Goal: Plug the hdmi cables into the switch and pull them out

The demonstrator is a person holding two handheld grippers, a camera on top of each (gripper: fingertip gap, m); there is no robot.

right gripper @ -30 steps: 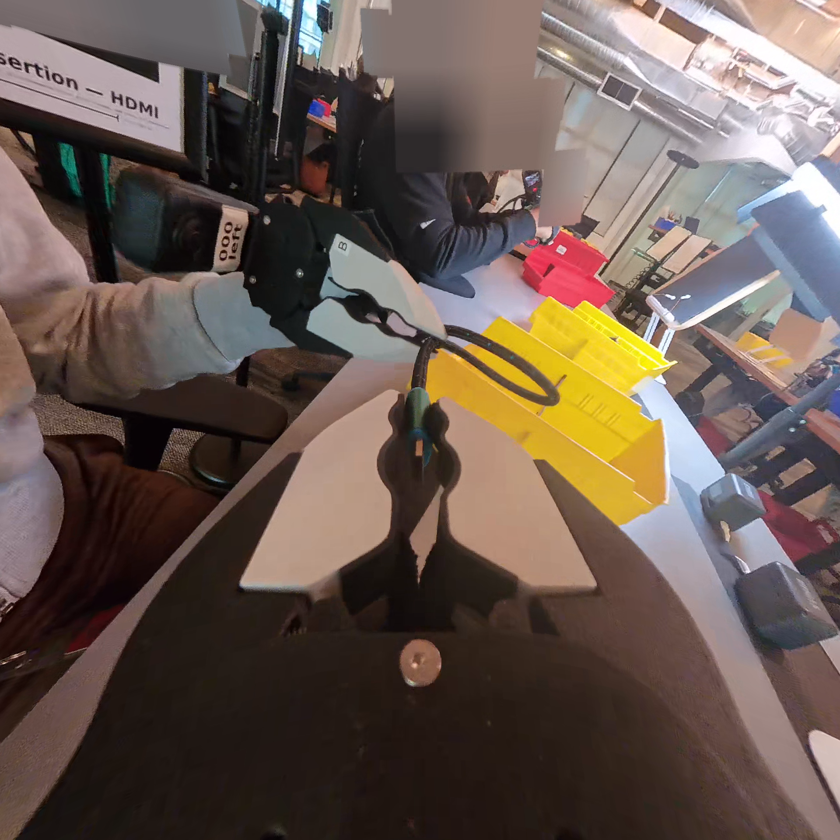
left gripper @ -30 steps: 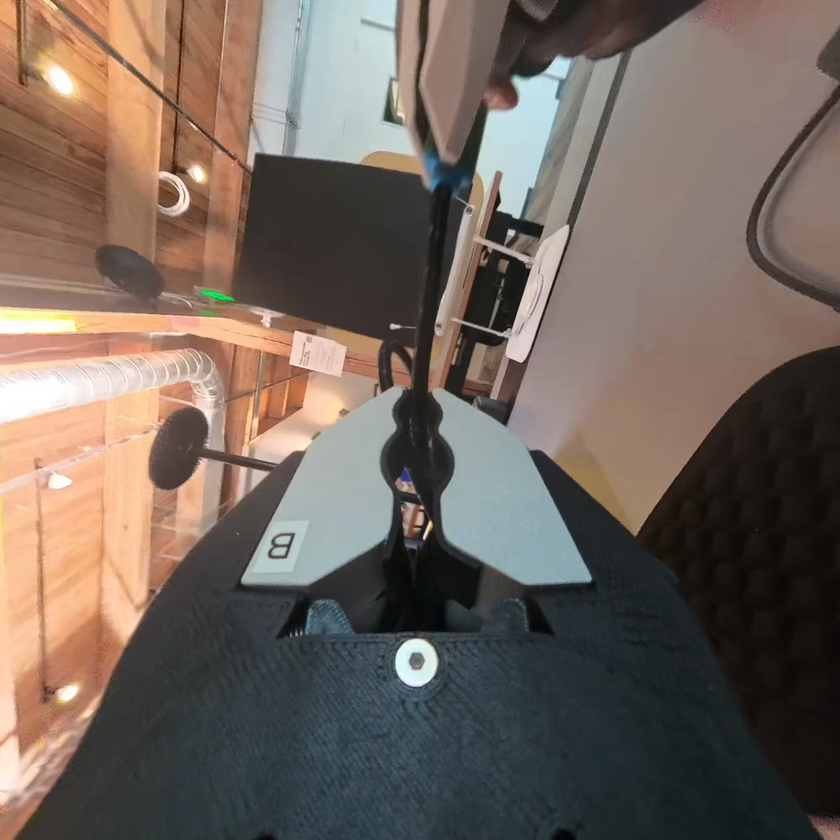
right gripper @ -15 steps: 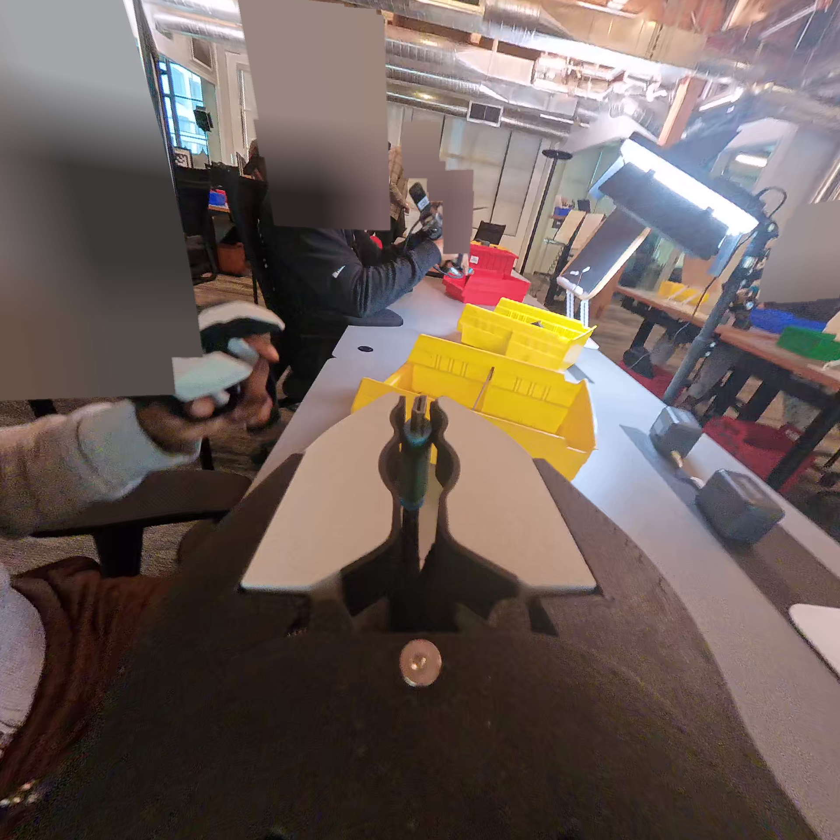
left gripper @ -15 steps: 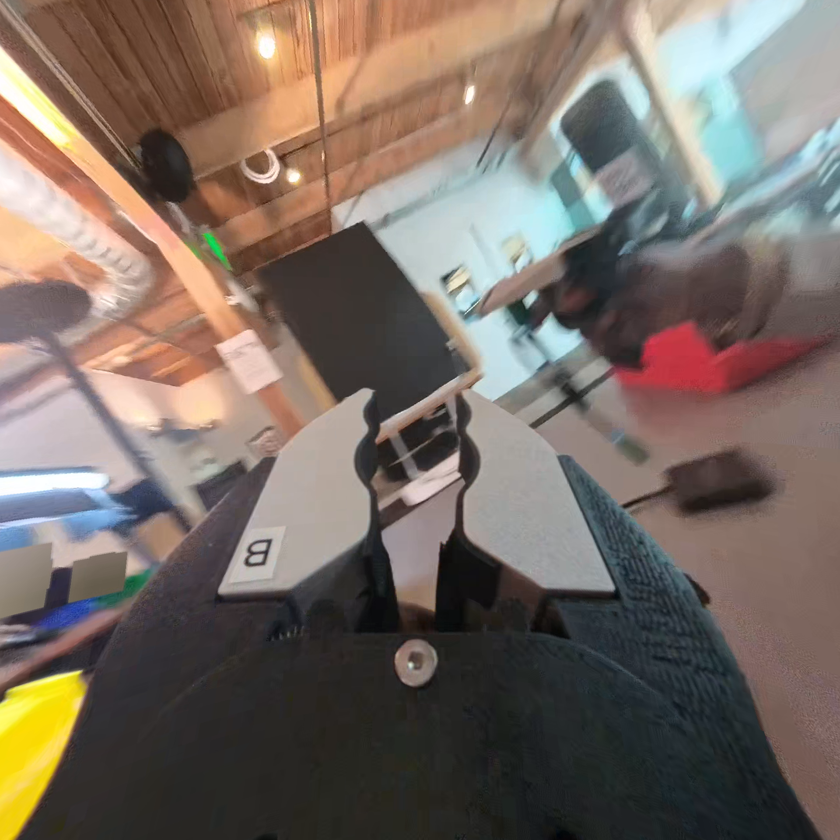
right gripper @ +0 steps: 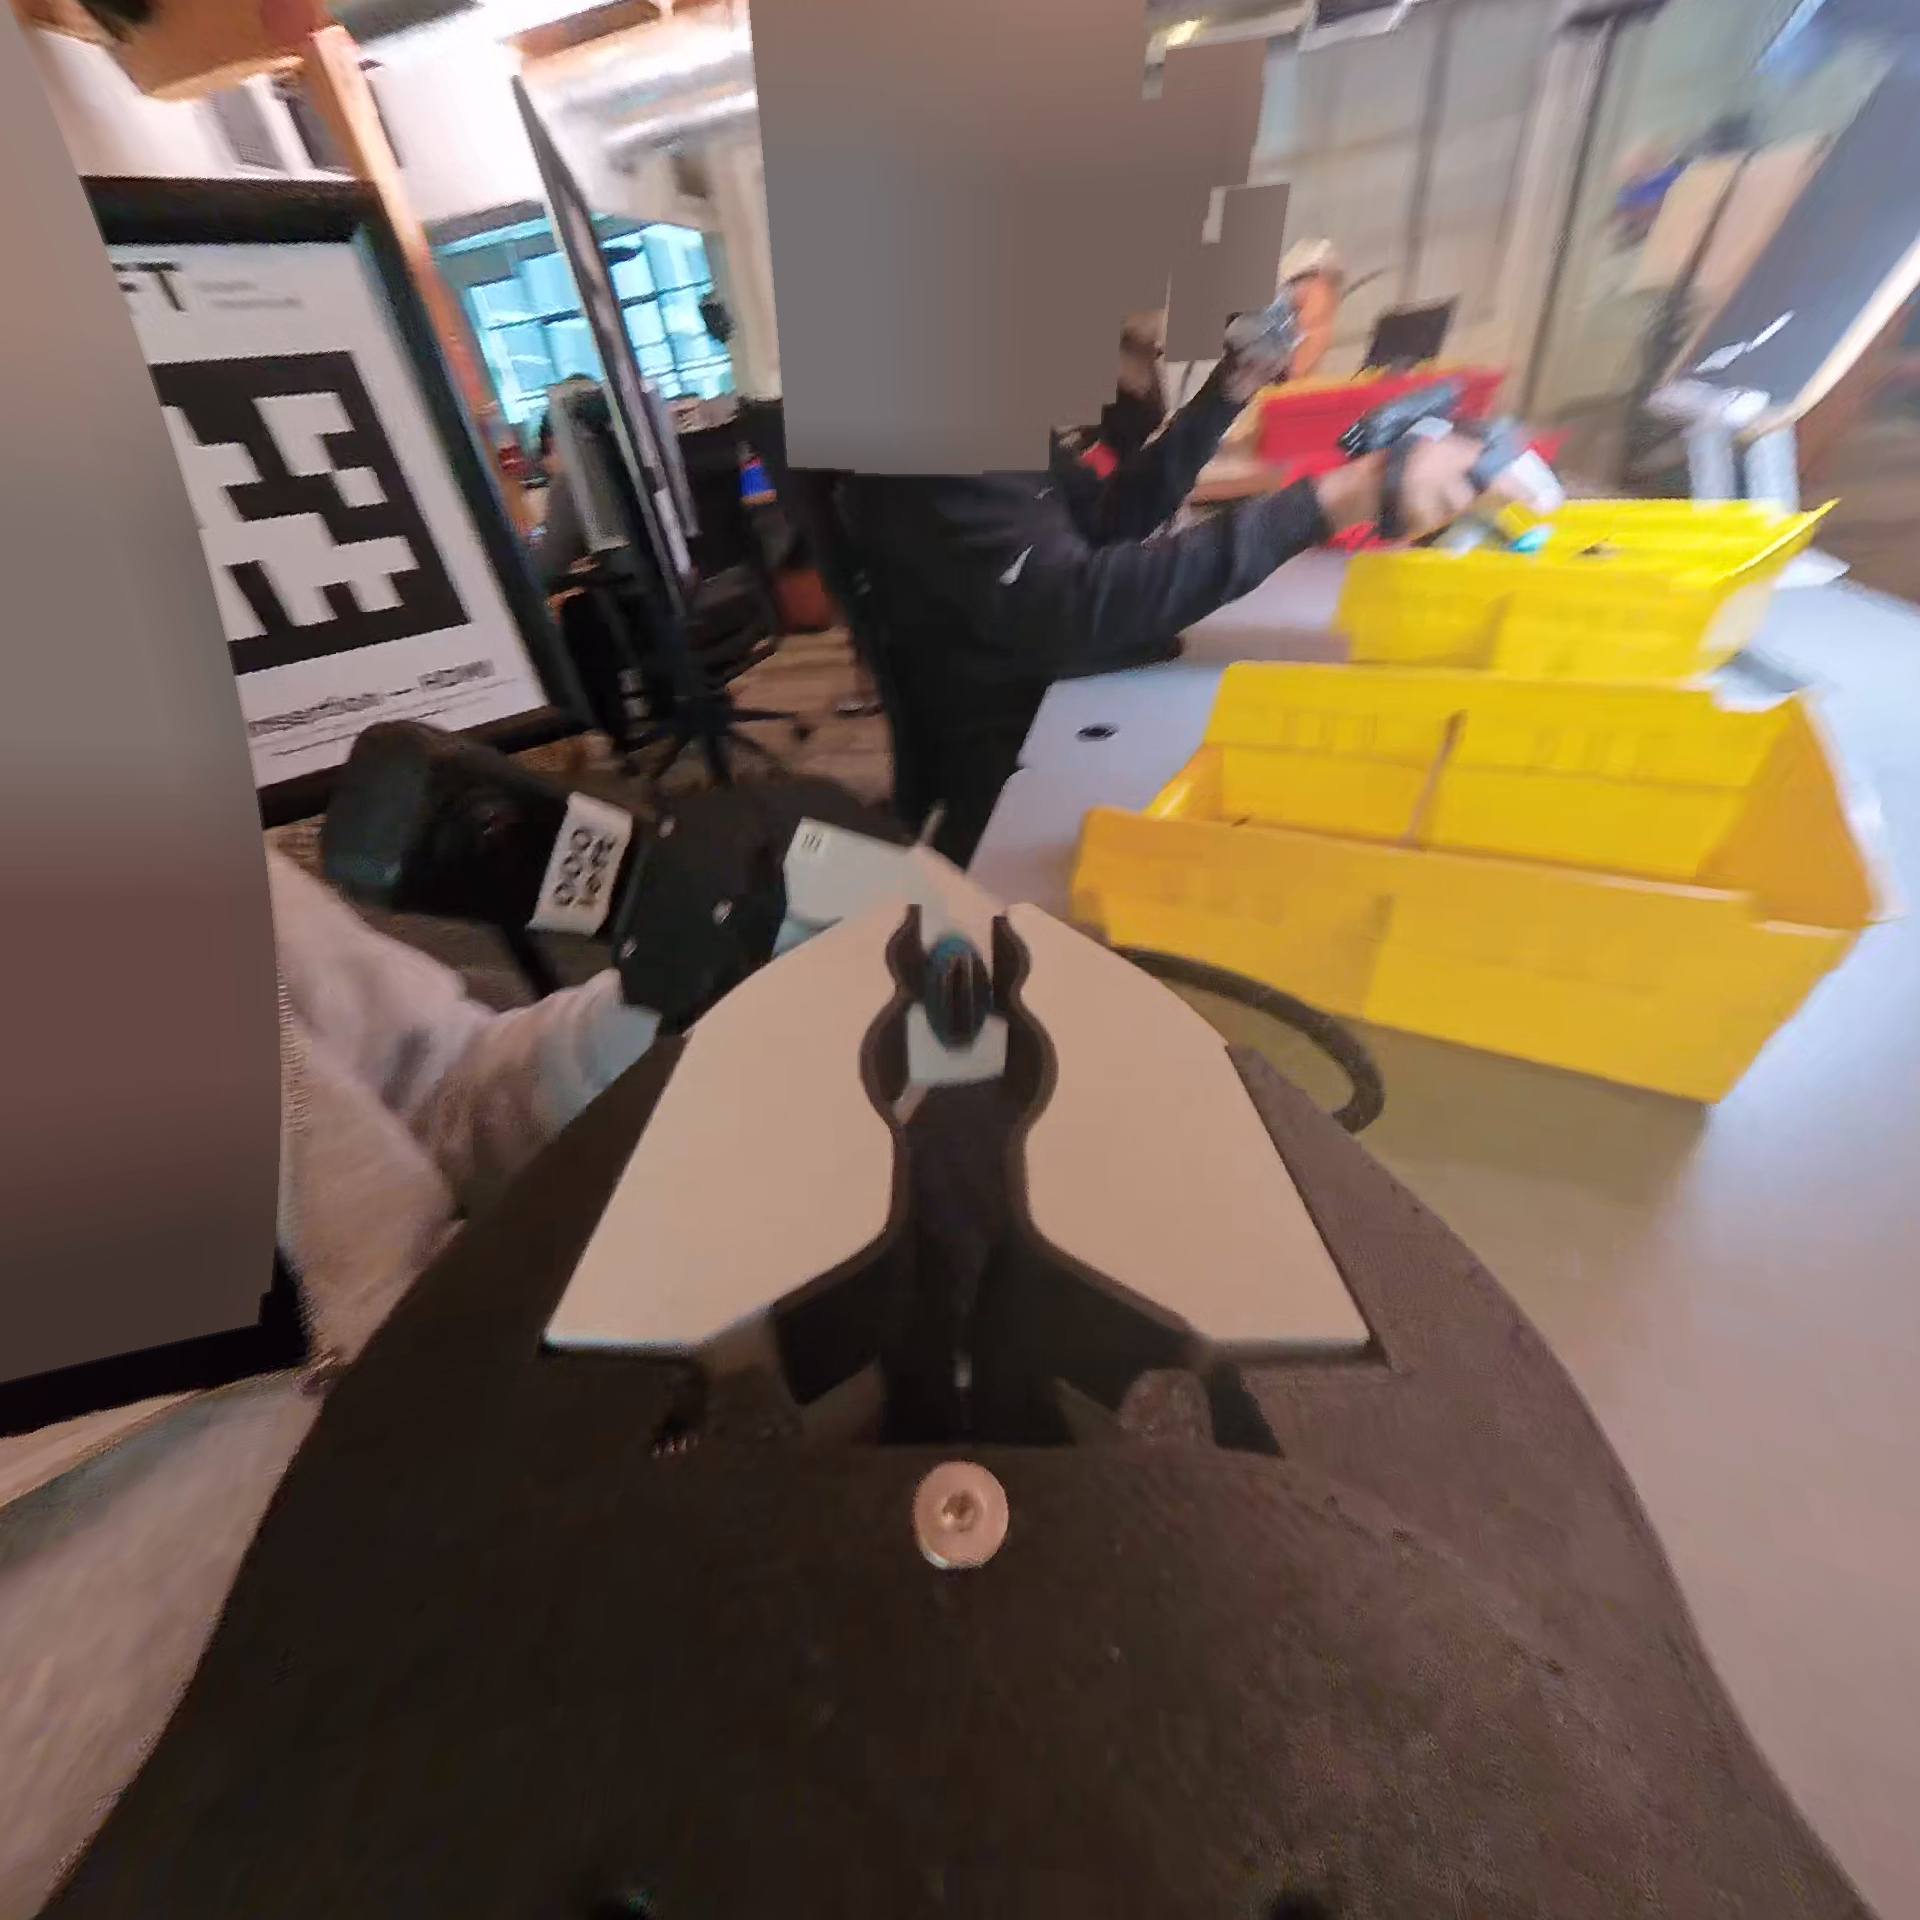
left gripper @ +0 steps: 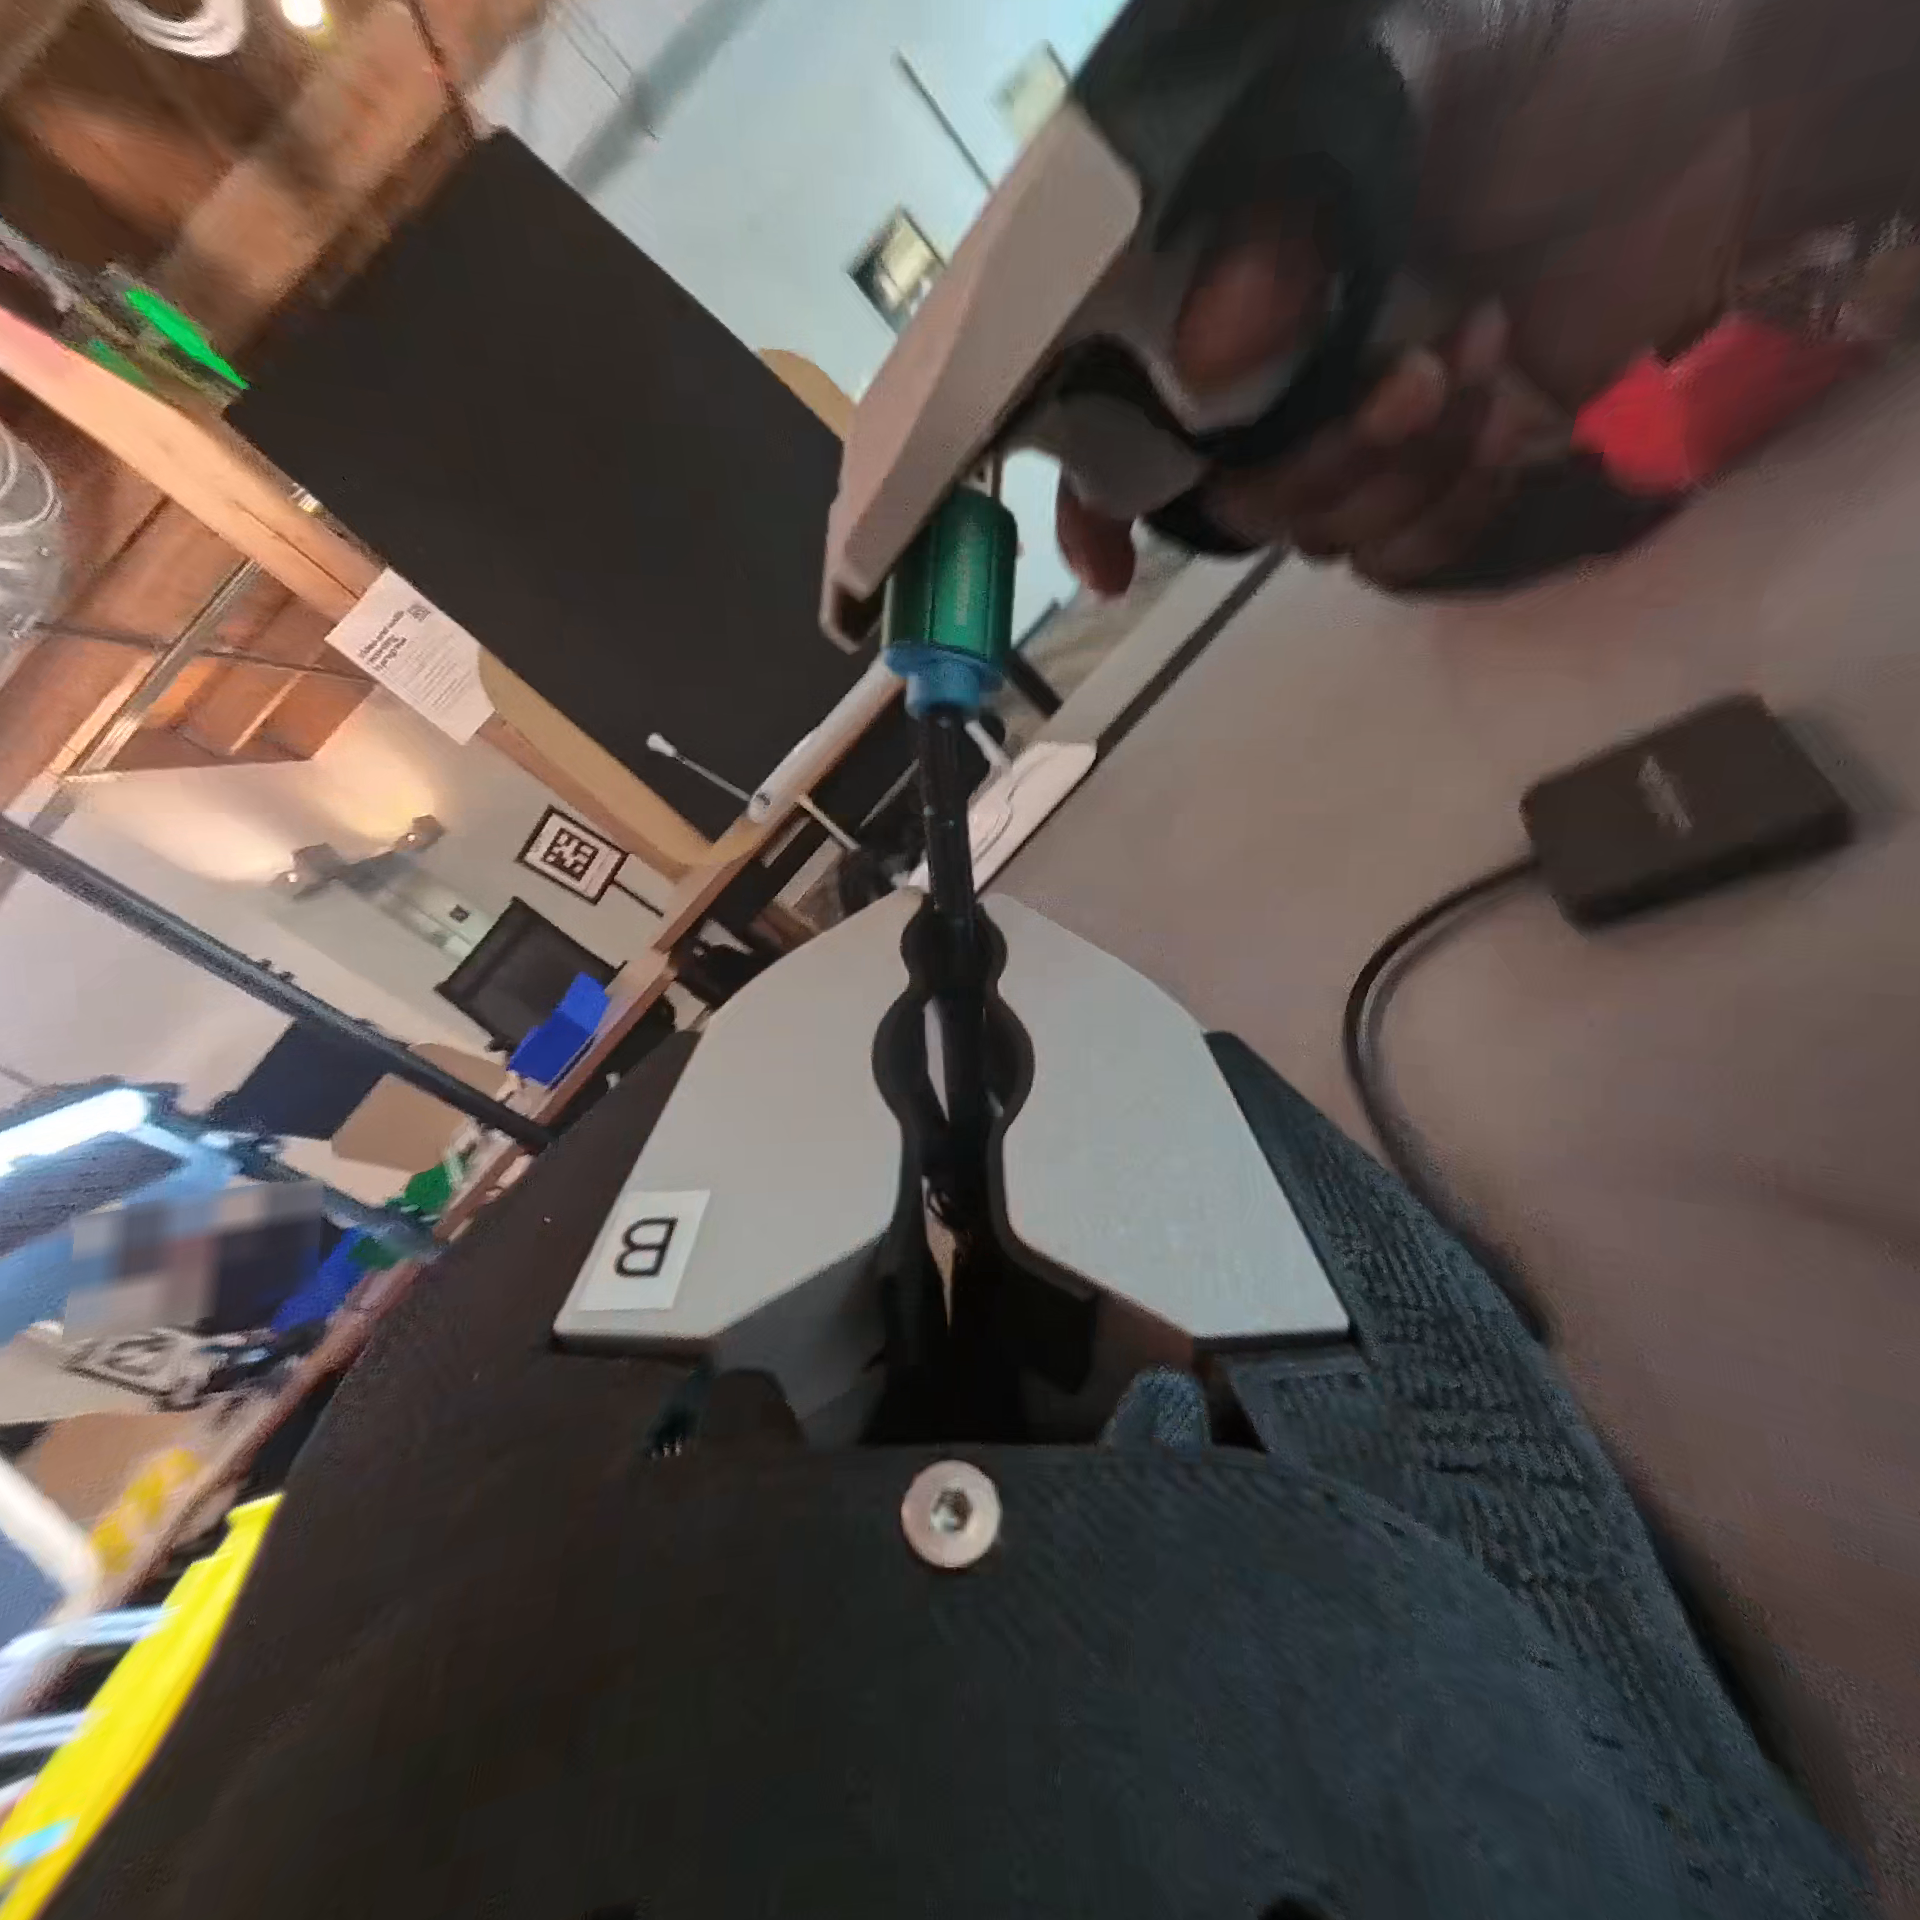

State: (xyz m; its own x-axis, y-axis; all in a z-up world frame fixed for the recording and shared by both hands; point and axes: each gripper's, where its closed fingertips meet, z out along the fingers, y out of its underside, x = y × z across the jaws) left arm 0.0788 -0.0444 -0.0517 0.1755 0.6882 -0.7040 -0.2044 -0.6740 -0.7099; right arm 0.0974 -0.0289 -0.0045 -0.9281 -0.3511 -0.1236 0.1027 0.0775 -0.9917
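In the left wrist view my left gripper [left gripper: 951,930] is shut on a black HDMI cable [left gripper: 948,831]. The cable runs straight up to its green plug [left gripper: 951,582] with a blue collar. The right gripper [left gripper: 883,582], held by a hand, grips that plug from above. In the right wrist view my right gripper [right gripper: 956,925] is shut on the plug [right gripper: 958,992], seen end on. The left gripper [right gripper: 831,883] is close behind it, partly hidden. A black switch box [left gripper: 1683,810] lies flat on the grey table [left gripper: 1558,1143] to the right, with its own thin cable [left gripper: 1371,987].
Yellow bins [right gripper: 1507,883] stand on the table to the right, with red bins [right gripper: 1382,416] beyond. A loop of black cable [right gripper: 1340,1060] lies in front of the bins. A person in a dark top [right gripper: 1018,603] works at the far end. A marker board [right gripper: 312,499] stands at the left.
Half a second ago my left gripper was open, empty and turned away; now it is shut on the cable just below the plug. My right gripper has swung left, still holding the plug.
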